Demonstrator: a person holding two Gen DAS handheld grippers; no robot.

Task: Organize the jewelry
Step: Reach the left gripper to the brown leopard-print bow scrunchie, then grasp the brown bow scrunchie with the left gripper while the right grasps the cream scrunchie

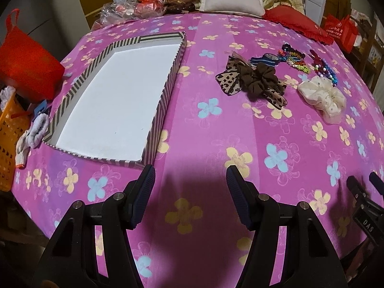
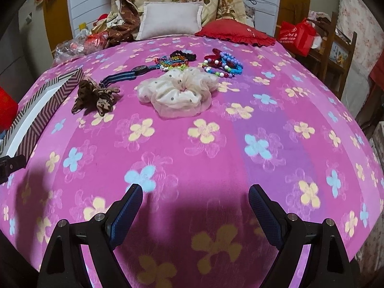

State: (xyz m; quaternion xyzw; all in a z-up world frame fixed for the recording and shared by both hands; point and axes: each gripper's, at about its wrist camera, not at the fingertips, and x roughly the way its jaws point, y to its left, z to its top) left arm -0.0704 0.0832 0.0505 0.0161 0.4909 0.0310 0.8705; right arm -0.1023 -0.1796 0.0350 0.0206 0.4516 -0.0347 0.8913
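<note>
A striped shallow box (image 1: 168, 88) with a white empty inside lies on the pink flowered bed at the left; its corner shows in the right wrist view (image 2: 45, 110). To its right lie a brown leopard-print scrunchie (image 1: 258, 80) (image 2: 96, 96), a cream dotted scrunchie (image 1: 324, 97) (image 2: 178, 91), a blue striped watch (image 1: 266, 60) (image 2: 130, 73), and bead bracelets (image 1: 325, 69) (image 2: 223, 64). My left gripper (image 1: 190, 180) is open and empty over the near bed. My right gripper (image 2: 195, 199) is open and empty, well short of the cream scrunchie.
A white pillow (image 2: 170, 20) and a red cushion (image 2: 236, 34) lie at the head of the bed. A red bag (image 1: 26, 64), an orange basket (image 1: 9, 139) and socks (image 1: 33, 134) sit left of the box. A wooden chair (image 2: 336, 55) stands at the right.
</note>
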